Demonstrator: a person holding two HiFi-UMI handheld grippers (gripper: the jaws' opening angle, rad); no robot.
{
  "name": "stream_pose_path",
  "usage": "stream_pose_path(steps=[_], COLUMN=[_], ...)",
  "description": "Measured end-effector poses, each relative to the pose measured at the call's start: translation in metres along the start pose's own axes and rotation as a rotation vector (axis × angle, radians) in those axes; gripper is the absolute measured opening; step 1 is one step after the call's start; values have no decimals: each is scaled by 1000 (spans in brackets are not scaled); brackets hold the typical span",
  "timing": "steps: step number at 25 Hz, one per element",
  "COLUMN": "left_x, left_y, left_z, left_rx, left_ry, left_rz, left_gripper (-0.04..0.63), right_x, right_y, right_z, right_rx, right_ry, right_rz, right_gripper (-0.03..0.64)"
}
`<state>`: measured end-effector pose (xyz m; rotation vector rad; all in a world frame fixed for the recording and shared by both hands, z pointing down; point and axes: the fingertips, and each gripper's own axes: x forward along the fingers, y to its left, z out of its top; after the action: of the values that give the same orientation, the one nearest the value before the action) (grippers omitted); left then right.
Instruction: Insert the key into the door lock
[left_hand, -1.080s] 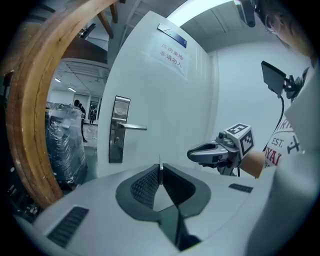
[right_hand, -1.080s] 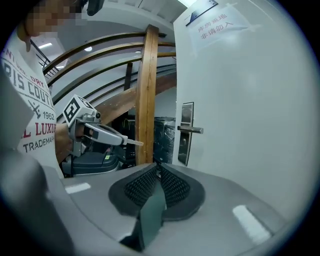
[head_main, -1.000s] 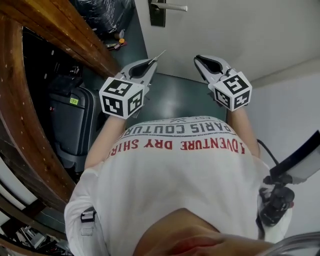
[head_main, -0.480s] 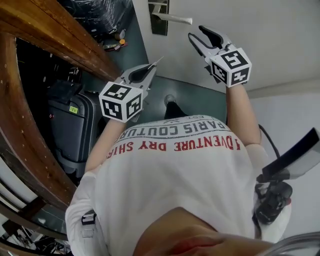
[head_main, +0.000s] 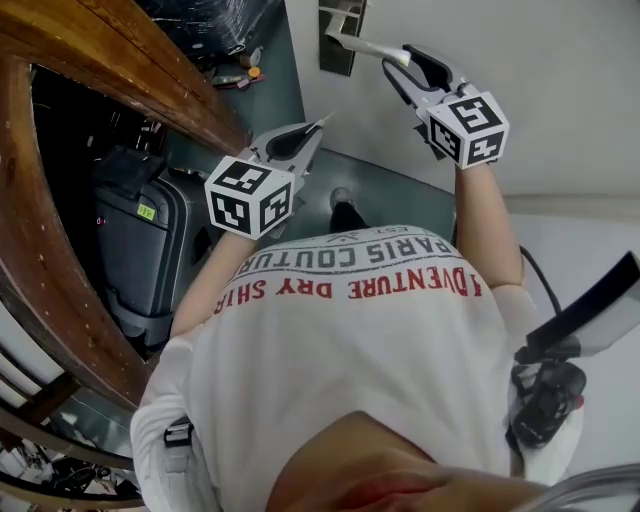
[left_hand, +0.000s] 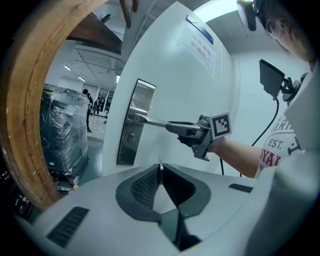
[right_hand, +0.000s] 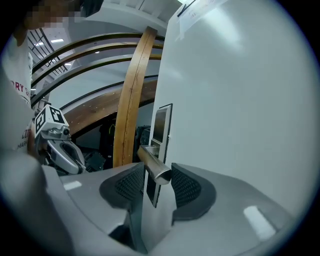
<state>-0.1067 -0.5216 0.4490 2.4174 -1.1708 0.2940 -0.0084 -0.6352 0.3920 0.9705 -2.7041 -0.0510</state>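
Left hand-held gripper (head_main: 318, 125) grips key (left_hand: 160, 174) — right (head_main: 397, 58), just opening, flanks handle (right_hand: 154, 167).

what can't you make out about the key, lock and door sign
- key: left gripper view, edge-on, teeth unreadable
- keyhole: left gripper view, too small to show its slot; head view, lost on the dark lock plate
- door sign: left gripper view, print too small

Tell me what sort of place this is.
Probably an indoor hall or storage area: a white door, a curved wooden beam and a plastic-wrapped stack of goods.
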Motion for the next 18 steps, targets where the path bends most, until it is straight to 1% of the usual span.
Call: stream_pose_path(steps=[3,7,8,9,10,11,13,15,16,18], left_x=[5,14,17,22,28,34,45,56,61,71], left_y=[5,18,23,28,33,39,49,58,62,69], left_z=[5,21,26,30,33,35,39,41,41,39], left_rx=[-22,-117,-145,-189,-259,-353,-575,-763,-833,-930], left_ry=[-25,-108,-134,-162,-192,-225,-298,-372,-403,-444], left_rz=[-11,-9,-4,-2,-10,-29,-84,-133,-149,-159], left_gripper=[23,23,23,23,23,23,23,23,23,23], right_x=[0,1,1,1,1,1,2,2,2,2], right_y=[-2,0,0,0,-1,-1,-1,-1,-1,-1], right_z=[-1,0,0,0,1,1,1,0,0,1], right_rx=[5,10,13,16,20,23,28,31,32,32], right_ry=[-4,1,3,6,7,7,4,6,8,12], right_rz=[4,6,6,6,4,0,-5,-2,2,7], right_gripper=[158,158,158,158,158,158,158,158,158,158])
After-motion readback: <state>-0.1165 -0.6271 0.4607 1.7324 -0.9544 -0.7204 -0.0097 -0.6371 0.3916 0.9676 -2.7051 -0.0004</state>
